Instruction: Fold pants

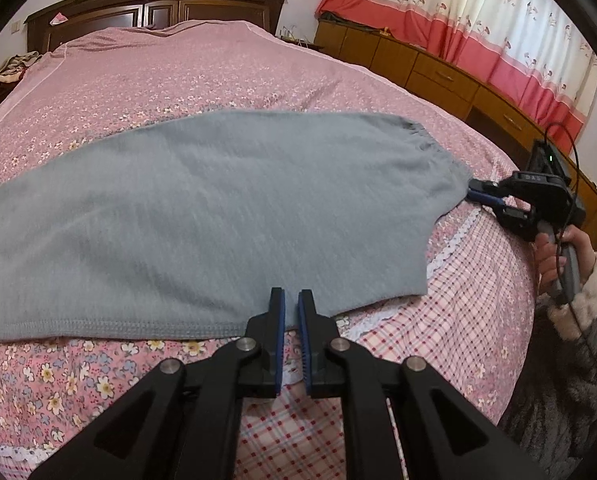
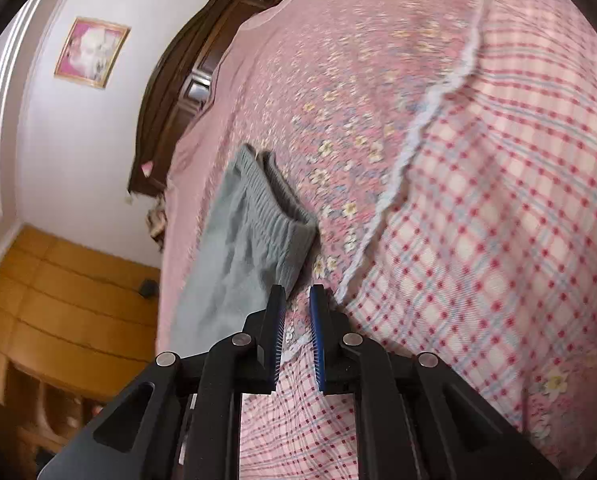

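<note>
- Pants (image 1: 226,208), grey and soft-looking, lie flat across the middle of the left wrist view on a bed (image 1: 178,80) with a pink flowered cover.
- Only one leg's width shows, so my guess is that the legs are already laid one over the other; whether the edges line up underneath I cannot tell.
- Their gathered waistband (image 1: 438,148) is at the right of that view, and the leg runs off past the left edge, so the cuff end is not shown.
- In the right wrist view the pants (image 2: 242,248) sit left of centre, waistband (image 2: 270,208) uppermost, against the same cover.
- Left hand-held gripper (image 1: 291,300), at the bottom centre of its own view, is over the near hem; its jaws stand almost together. A little grey cloth may be between the tips, but I cannot tell whether they truly pinch it.
- Right hand-held gripper (image 2: 298,300), at the bottom centre of its view, has a narrow gap between its jaws and nothing in it; only the bed cover shows through.
- From the left wrist view the right hand-held gripper (image 1: 474,194) is just beside the waistband corner at the right edge, held by a hand (image 1: 566,256) in a fleecy cuff.
- Folding end to end, bringing waistband and cuffs together, seems not yet done, since the garment lies full length. That step, and any smoothing, looks to be what is left.
</note>
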Action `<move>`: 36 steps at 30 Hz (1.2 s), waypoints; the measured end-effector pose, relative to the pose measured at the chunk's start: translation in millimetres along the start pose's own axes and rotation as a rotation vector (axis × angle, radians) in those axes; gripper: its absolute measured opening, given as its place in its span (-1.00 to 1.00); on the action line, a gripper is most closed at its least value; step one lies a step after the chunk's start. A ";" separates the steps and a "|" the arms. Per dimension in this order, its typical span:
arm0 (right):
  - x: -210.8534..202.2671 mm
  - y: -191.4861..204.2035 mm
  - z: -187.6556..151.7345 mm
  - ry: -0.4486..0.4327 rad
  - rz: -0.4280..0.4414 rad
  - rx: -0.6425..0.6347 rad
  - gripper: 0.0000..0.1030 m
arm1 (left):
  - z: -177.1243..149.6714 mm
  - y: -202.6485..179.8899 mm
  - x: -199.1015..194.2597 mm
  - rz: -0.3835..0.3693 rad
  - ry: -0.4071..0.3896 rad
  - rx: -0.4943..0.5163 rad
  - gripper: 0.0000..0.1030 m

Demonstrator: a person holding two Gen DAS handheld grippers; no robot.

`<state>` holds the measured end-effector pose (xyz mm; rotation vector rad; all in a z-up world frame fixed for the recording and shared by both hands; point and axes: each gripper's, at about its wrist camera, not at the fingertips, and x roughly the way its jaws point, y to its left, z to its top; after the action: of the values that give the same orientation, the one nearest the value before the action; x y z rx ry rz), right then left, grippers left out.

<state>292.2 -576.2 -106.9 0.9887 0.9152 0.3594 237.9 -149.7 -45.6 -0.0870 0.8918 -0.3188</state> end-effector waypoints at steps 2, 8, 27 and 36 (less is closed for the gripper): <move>1.7 -2.1 1.9 -0.012 -0.001 0.011 -0.72 | -1.4 1.8 -1.6 0.000 0.000 0.000 -0.87; 25.2 8.1 23.2 -0.026 -0.020 -0.010 -0.48 | -4.0 1.9 -0.5 -0.002 -0.002 -0.003 -0.86; 25.2 9.9 14.5 -0.112 0.047 0.068 0.33 | -2.6 -0.3 -0.4 -0.001 0.002 0.013 -0.86; 51.6 46.0 16.4 -0.166 0.003 0.023 0.72 | -3.5 1.1 0.2 -0.005 -0.002 0.014 -0.86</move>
<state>341.7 -528.1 -90.1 1.0253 0.7686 0.2655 235.6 -148.6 -48.2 -0.0762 0.8870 -0.3296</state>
